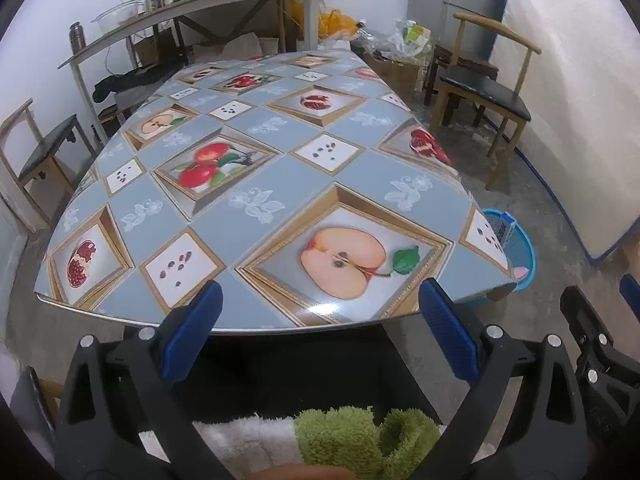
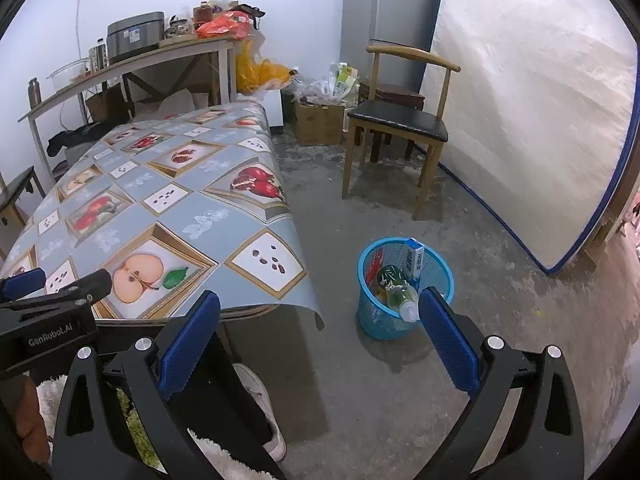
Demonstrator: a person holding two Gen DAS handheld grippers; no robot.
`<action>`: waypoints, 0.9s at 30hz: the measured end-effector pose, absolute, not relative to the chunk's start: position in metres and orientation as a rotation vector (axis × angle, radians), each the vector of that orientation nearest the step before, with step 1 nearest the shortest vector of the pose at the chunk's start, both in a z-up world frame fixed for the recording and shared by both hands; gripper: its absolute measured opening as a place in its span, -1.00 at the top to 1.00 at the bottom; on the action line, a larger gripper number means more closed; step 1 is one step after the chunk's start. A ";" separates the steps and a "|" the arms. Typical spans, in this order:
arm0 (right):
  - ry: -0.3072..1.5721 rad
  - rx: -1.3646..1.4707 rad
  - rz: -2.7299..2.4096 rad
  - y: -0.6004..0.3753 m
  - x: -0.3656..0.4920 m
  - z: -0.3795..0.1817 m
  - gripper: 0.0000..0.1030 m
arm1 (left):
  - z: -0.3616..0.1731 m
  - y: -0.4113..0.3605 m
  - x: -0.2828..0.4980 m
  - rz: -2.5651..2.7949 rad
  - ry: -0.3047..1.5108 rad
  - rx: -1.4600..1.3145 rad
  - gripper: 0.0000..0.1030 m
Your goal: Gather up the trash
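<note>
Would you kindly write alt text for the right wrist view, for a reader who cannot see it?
The open right gripper hovers empty over a concrete floor, facing a blue mesh waste basket that holds a plastic bottle and a small carton. To the left is a table covered in a fruit-print cloth; a wooden chair stands behind.

A wooden chair (image 2: pixel 396 120) with a black seat stands upper centre-right against a tall grey fridge (image 2: pixel 394 8) — a rice cooker (image 2: pixel 135 36) and orange bag (image 2: pixel 222 24) sit on the shelf table (image 2: pixel 132 66) upper left, above the fruit-print tablecloth (image 2: pixel 168 208).
</note>
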State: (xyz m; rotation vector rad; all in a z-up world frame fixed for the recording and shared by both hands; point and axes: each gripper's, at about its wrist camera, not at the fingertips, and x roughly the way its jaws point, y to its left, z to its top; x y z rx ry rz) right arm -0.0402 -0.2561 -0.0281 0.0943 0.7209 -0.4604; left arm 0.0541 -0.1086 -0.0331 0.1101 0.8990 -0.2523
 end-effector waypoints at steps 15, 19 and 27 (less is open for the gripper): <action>0.724 0.108 -0.502 -0.270 -0.049 -0.031 -0.88 | -0.029 -0.130 0.043 -0.337 0.881 0.161 -0.83; 0.720 0.113 -0.505 -0.271 -0.048 -0.030 -0.88 | -0.027 -0.131 0.041 -0.347 0.870 0.164 -0.83; 0.719 0.116 -0.507 -0.273 -0.049 -0.030 -0.88 | -0.025 -0.132 0.040 -0.352 0.867 0.162 -0.83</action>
